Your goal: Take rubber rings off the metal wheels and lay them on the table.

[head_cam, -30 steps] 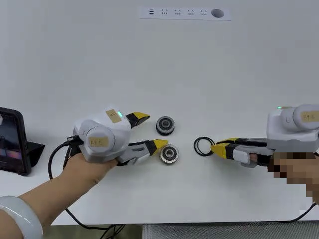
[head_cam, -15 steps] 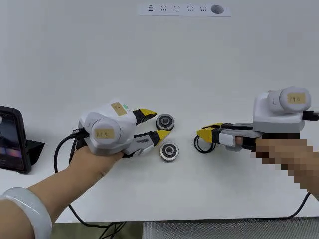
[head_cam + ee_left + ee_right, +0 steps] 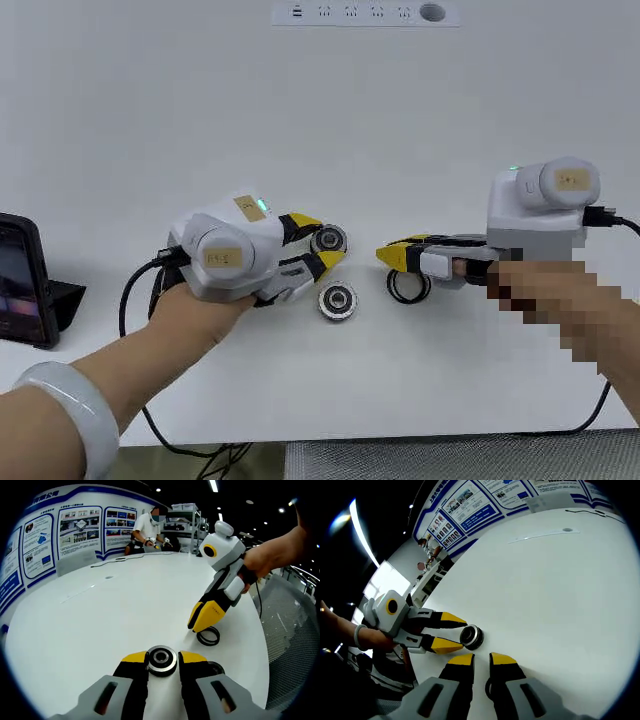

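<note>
Two metal wheels lie on the white table [image 3: 200,120]. My left gripper [image 3: 319,240] is shut on the far wheel [image 3: 328,239], which the left gripper view shows pinched between the yellow tips as the wheel [image 3: 161,660]. The near wheel [image 3: 338,300] lies free just in front of it. Black rubber rings [image 3: 408,286] lie flat to the right, also seen as the rings [image 3: 208,636]. My right gripper [image 3: 390,255] hovers over their left side, shut and holding nothing. From the right gripper view, the left gripper [image 3: 457,630] holds the wheel [image 3: 471,636].
A dark tablet [image 3: 20,280] on a stand sits at the table's left edge. A power strip [image 3: 365,13] lies at the far side. The left gripper's cable [image 3: 135,295] loops toward the near edge. People stand behind the table [image 3: 150,527].
My left gripper moved right and closed its jaws around the far wheel. My right gripper moved left from beside the rings to above them.
</note>
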Demonstrator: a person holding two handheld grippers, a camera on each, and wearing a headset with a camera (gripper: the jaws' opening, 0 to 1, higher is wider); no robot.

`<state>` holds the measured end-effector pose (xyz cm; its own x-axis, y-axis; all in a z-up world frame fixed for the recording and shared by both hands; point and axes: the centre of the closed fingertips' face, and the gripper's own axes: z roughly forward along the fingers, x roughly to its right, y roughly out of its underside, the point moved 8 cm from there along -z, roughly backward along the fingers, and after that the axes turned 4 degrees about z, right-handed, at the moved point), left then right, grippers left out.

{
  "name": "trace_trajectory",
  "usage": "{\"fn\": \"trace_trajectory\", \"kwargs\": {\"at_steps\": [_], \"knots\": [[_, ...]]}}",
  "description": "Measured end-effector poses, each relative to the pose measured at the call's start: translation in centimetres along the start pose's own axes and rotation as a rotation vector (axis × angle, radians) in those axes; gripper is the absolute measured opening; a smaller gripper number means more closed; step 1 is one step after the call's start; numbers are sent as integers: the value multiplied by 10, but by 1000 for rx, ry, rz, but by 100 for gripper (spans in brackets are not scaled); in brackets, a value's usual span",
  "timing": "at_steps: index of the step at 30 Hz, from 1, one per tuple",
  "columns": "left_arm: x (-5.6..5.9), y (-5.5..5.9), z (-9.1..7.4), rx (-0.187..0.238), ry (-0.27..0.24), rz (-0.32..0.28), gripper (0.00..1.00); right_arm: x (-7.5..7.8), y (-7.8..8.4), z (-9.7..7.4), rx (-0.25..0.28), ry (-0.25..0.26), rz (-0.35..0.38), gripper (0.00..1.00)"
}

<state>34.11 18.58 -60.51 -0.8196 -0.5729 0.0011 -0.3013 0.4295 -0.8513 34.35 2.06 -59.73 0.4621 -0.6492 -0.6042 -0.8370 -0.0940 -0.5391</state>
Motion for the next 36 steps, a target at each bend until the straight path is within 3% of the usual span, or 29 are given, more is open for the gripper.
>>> {"fn": "trace_trajectory", "kwargs": {"at_steps": [14, 36], "knots": [[-3, 2, 3, -29, -1, 11, 15, 0, -4, 6, 20, -15, 34, 13], [-3, 3, 2, -27, -4, 12, 13, 0, -13, 39, 23, -75, 123, 14]]}}
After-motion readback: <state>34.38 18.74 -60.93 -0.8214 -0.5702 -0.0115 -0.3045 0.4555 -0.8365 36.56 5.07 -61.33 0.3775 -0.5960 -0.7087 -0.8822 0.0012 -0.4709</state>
